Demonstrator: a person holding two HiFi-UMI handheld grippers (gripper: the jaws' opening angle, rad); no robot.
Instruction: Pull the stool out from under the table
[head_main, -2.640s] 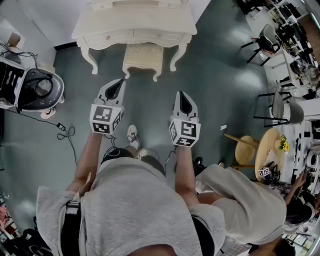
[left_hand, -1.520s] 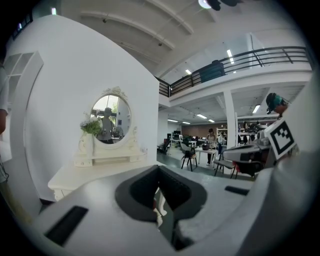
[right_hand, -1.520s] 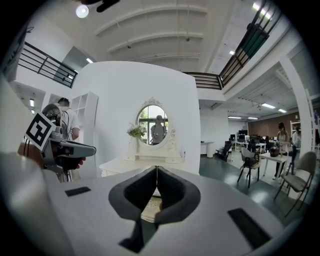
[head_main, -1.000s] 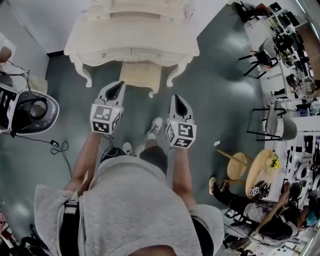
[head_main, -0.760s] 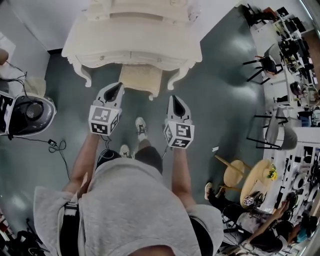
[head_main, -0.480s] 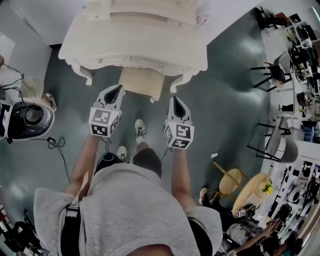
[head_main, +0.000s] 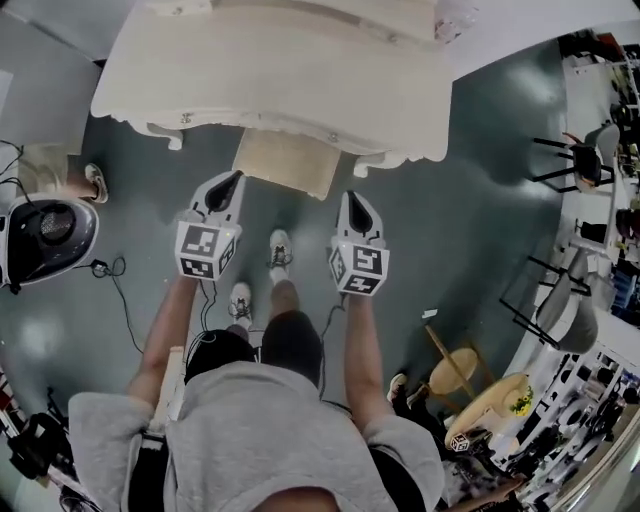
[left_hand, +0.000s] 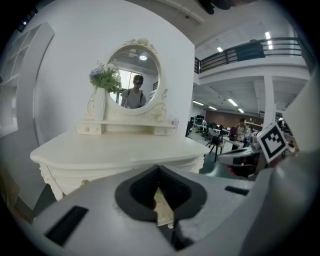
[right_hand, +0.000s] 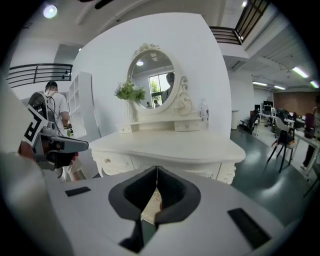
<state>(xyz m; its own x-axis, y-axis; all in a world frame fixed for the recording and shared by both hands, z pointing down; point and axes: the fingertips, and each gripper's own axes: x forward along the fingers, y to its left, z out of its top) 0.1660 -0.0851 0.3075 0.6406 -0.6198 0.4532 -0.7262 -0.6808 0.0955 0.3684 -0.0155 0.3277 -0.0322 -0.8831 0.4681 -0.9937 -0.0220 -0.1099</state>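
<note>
Head view: stool (head_main: 285, 162) under table (head_main: 270, 70) edge

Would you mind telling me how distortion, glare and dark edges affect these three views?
Head view: fisheye warps the room around the dressing table, and glare patches lie on the floor. Left gripper view: black vignette in the corners, the left tool filling the lower half. Right gripper view: same vignette; a ceiling lamp flares at upper left, the mirror is crisp.
</note>
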